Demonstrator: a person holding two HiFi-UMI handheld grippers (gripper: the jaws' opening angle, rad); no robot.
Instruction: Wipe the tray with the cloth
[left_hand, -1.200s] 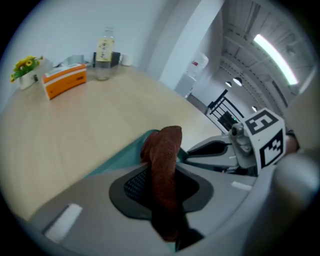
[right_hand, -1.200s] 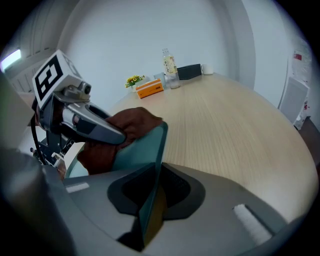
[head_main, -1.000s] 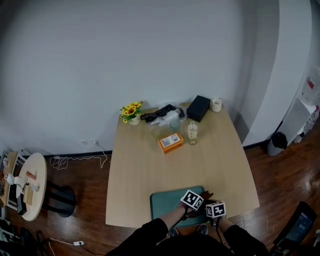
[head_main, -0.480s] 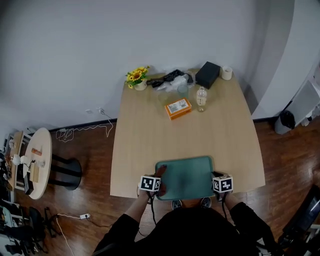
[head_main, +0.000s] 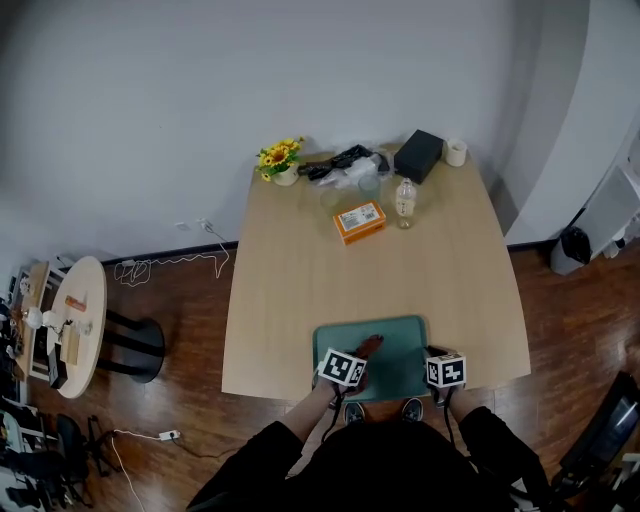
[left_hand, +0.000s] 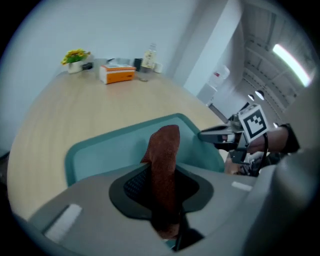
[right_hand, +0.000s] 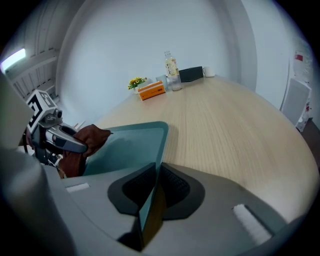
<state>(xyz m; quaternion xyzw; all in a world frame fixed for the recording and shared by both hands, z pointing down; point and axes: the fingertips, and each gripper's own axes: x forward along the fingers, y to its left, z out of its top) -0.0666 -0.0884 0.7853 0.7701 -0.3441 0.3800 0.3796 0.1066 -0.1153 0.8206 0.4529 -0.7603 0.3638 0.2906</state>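
A teal tray (head_main: 398, 342) lies at the near edge of the wooden table (head_main: 300, 290). My left gripper (head_main: 360, 357) is shut on a reddish-brown cloth (head_main: 369, 346) over the tray's near middle. In the left gripper view the cloth (left_hand: 165, 150) sticks up from between the pads over the tray (left_hand: 105, 147). My right gripper (head_main: 434, 358) is shut on the tray's right near rim. In the right gripper view that rim (right_hand: 156, 165) runs between the jaws. The same view has the left gripper (right_hand: 67, 141) and the cloth (right_hand: 92, 136) at the left.
At the table's far end stand an orange box (head_main: 360, 221), a clear bottle (head_main: 405, 200), a flower pot (head_main: 281, 160), a black box (head_main: 419, 156), a white cup (head_main: 456, 152) and a dark bundle (head_main: 345, 160). A small round side table (head_main: 70, 325) stands on the floor to the left.
The left gripper with the cloth went from beside the right gripper to the tray's left edge, then back to the near middle. The right gripper stayed on the rim.
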